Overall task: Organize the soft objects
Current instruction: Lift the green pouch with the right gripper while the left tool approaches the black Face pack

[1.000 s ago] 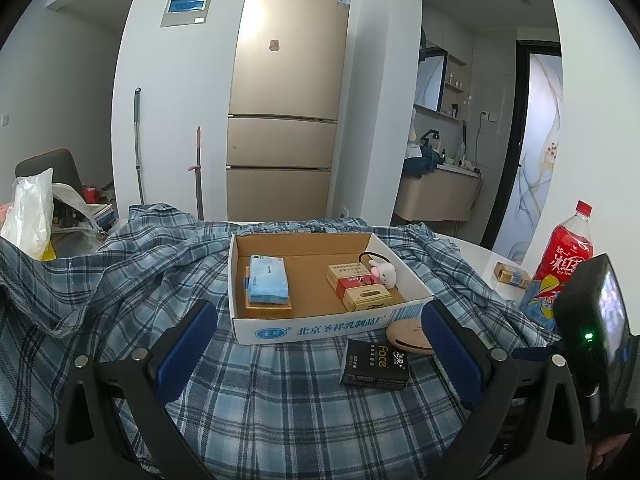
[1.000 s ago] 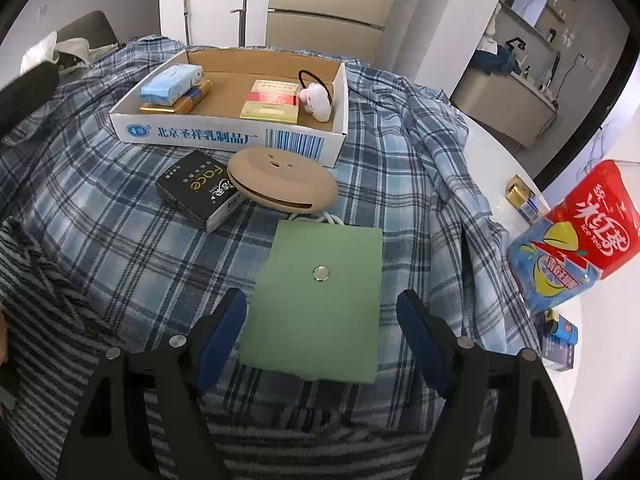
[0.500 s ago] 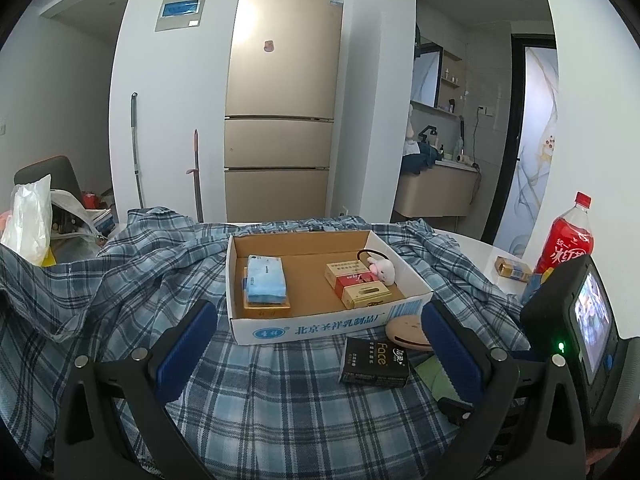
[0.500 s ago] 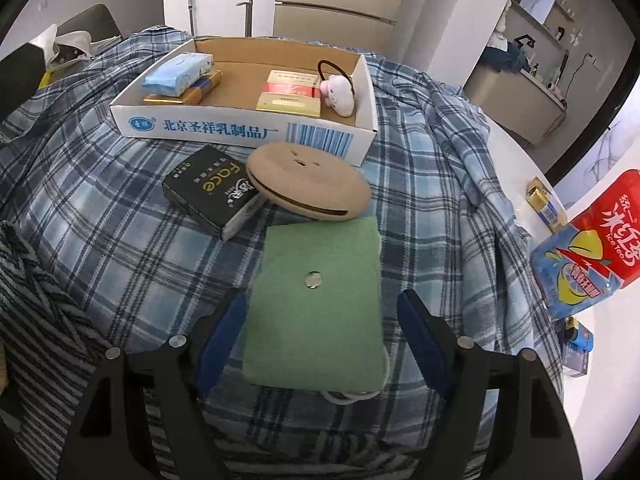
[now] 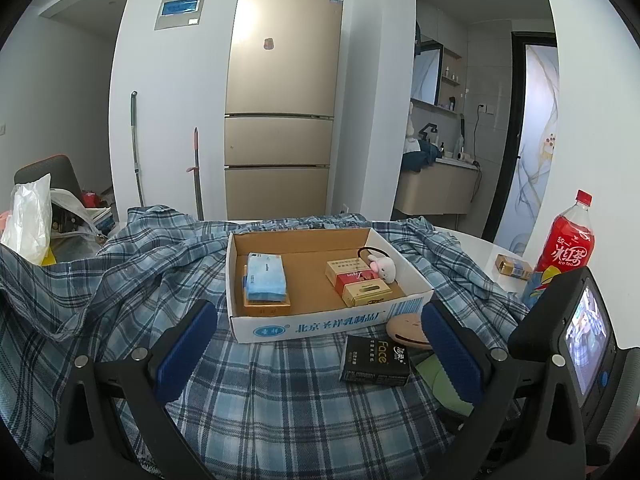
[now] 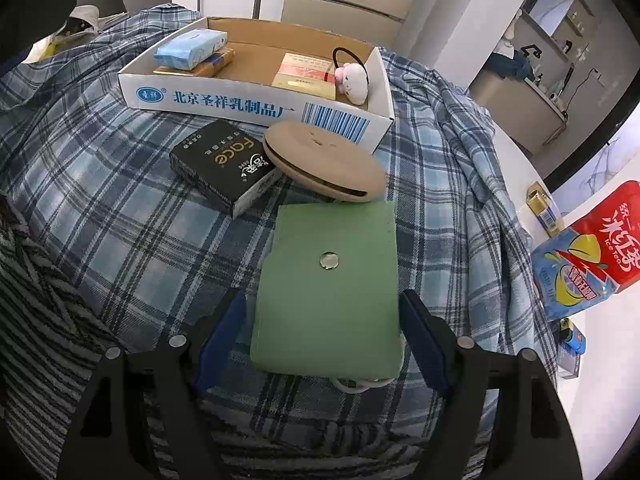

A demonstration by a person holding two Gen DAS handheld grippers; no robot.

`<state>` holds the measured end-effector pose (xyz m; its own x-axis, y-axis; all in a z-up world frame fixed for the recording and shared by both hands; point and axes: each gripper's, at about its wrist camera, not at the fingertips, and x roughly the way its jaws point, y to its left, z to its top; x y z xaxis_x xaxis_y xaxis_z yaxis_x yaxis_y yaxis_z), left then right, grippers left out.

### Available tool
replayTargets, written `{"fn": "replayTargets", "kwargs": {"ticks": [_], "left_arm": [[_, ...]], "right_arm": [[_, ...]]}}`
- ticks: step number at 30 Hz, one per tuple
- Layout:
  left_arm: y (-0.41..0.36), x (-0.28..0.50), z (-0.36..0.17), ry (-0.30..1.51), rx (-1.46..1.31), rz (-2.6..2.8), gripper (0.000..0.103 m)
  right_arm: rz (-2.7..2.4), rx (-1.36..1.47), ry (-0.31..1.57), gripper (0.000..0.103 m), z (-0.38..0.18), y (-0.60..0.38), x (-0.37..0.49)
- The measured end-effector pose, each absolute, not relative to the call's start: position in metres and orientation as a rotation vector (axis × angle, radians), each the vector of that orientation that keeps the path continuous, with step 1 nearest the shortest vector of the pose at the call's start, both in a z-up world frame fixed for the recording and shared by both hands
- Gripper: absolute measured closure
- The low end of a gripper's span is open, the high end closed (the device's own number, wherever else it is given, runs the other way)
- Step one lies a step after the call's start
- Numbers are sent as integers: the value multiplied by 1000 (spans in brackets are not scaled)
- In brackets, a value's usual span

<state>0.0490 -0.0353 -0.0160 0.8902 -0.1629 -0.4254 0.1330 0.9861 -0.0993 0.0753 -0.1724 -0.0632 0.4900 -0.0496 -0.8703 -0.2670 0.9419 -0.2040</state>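
The right gripper (image 6: pixel 322 338) points steeply down with its jaws spread wide on either side of the near end of a green pouch (image 6: pixel 328 292); the blue pads stand just beside its edges, and whether they press on it I cannot tell. The left gripper (image 5: pixel 320 346) hangs wide apart and empty over the plaid cloth (image 5: pixel 280 400), aimed at the cardboard tray (image 5: pixel 320 324).

The plaid cloth covers the table. The tray sits at its middle and holds a blue tissue pack (image 5: pixel 265 278), red and yellow boxes (image 5: pixel 358 286) and a small pink plush (image 5: pixel 383 267) on a black hair band. In front of the tray lie a black box (image 6: pixel 224 166) and a tan round case (image 6: pixel 324 158) touching it, with the green pouch just below the case. A red iced-tea bottle (image 5: pixel 570 246) stands at the right edge.
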Motion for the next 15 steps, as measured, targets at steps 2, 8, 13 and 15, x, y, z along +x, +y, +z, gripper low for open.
{"fn": "replayTargets", "kwargs": {"ticks": [2,8,13,15], "left_arm": [[-35,49,-16,447,-67,-154,0],[-36,50,-18,453,-66,-153,0],[-38,52,-22,471,-50,-152,0],[-39,53,-23,481,-39,-153,0]], "right_arm": [[127,-332,1050,33,-63,-173,75],[152,-254,984,33,-46,-188,74],[168,-220,938,33,-34,-206,70],[164,-217,927,33,-32,-213,68]]}}
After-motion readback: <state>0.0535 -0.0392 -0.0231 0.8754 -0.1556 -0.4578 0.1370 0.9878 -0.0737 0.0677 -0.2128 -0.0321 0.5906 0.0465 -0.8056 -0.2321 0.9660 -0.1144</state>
